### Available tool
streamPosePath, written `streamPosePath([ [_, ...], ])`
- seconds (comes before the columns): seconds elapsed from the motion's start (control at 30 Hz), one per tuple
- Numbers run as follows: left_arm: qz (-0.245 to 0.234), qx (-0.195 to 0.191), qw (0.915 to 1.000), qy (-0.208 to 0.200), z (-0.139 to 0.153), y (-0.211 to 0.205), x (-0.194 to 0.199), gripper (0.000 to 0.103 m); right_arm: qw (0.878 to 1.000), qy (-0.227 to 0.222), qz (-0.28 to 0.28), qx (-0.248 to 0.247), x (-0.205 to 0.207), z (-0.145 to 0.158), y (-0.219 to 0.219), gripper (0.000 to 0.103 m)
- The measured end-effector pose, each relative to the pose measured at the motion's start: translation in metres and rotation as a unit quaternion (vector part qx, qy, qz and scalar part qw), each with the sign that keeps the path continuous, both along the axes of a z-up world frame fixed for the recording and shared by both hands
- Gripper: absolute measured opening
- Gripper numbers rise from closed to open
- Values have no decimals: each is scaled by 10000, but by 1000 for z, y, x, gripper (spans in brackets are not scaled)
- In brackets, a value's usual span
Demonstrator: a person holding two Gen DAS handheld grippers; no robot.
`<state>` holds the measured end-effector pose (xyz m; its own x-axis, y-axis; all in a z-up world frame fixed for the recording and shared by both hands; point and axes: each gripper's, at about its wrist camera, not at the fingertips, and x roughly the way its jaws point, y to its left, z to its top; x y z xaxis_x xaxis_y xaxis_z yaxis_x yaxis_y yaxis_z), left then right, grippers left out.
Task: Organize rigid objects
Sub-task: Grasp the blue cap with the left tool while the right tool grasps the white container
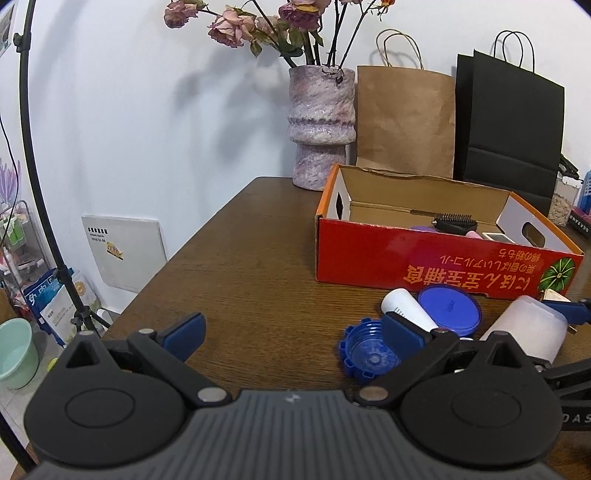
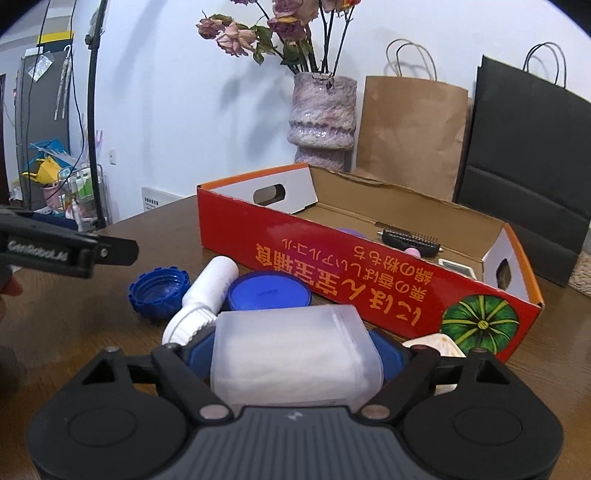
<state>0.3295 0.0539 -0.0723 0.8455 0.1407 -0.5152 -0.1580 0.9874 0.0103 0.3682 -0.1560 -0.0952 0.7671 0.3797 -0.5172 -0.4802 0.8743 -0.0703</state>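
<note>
Right gripper point(image 2: 295, 354) clamps a frosted translucent plastic container point(image 2: 295, 354) between its blue pads, which it largely hides. Left gripper point(image 1: 293, 332) spread wide over the brown wooden table point(image 1: 251, 258), empty; its arm reads "GenRobot.AI", partly blurred. Beyond: ridged blue cap point(image 2: 157, 293), white tube point(image 2: 207, 295), and a red cardboard box point(image 2: 332, 266) printed with upside-down Japanese, holding a black brush point(image 2: 410, 242).

Upper center of the frame: a mottled purple vase point(image 1: 322, 129) of dried pink roses point(image 1: 240, 22). To its right, 1 brown paper bag point(image 1: 404, 122) and 1 black paper bag point(image 1: 511, 125) lean on the white wall. Lower left, a mint bucket point(image 1: 16, 352).
</note>
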Motion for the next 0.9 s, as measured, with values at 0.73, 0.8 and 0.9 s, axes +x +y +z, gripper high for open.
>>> streamPosePath([
  [0.73,-479,469,9969,415,-23,-29,15,103,9946,-397,-926,255,-33,13,-29,83],
  [0.8,-494,481,9967,422,-25,-30,17,103,9943,-420,-941,273,-35,13,-30,83],
  [0.9,-541,469,9964,453,-26,-31,20,103,9937,-452,-984,299,-37,14,-31,83],
])
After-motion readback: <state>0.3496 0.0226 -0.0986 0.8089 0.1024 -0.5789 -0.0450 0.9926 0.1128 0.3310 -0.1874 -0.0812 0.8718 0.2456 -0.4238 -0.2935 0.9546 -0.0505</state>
